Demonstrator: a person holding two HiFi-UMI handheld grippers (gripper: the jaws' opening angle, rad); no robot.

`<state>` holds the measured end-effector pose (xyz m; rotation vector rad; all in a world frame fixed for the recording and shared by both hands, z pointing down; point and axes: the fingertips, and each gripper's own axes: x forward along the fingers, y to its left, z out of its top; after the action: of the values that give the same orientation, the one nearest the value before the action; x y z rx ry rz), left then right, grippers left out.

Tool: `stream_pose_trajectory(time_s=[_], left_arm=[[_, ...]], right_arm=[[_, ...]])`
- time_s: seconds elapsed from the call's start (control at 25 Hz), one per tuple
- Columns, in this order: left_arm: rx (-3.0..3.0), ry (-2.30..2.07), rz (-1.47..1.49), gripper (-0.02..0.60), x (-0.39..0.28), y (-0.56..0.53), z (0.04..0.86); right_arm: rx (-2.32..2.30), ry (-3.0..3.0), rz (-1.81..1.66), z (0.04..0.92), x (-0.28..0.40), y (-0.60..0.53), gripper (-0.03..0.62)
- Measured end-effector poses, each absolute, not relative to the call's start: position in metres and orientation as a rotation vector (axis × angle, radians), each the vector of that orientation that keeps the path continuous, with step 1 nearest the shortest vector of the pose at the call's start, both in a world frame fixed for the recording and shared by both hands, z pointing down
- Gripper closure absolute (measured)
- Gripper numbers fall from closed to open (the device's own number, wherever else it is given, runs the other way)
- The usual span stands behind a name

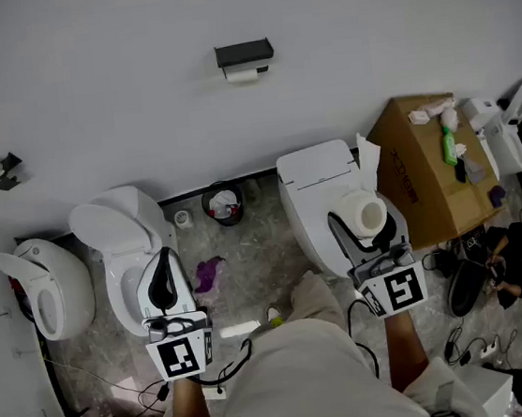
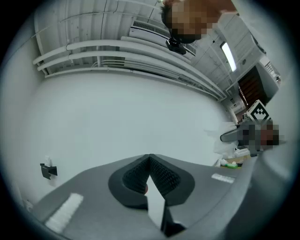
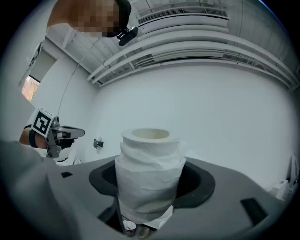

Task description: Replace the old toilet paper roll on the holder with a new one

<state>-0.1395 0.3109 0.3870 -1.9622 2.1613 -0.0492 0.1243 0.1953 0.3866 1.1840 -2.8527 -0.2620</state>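
Currently gripping new roll (image 3: 149, 173), core upright, in right claw (image 1: 369, 229); keeping left claw (image 2: 150, 161) shut and empty. Facing holder (image 1: 244, 54) with old roll (image 1: 243, 76) at upper centre of frame, well apart, roughly midway between claws.

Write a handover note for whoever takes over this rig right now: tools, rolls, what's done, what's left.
Left tool: shut, empty.
Right tool: shut on the new toilet paper roll.
Holder is on the wall ahead, with the old roll still on it; neither tool is near it.
Done: new roll in hand.
Left: take the old roll off, mount the new one.
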Motion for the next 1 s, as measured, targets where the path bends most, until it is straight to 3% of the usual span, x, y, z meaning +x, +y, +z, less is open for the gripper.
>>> stream_pose_trajectory(time_s=[1.0], left_arm=[[-2.055, 2.105, -0.023, 0.578, -0.114, 0.314, 0.388]], right_arm=[[1.204, -2.849, -0.208, 0.388, 0.123, 0.223, 0.299]])
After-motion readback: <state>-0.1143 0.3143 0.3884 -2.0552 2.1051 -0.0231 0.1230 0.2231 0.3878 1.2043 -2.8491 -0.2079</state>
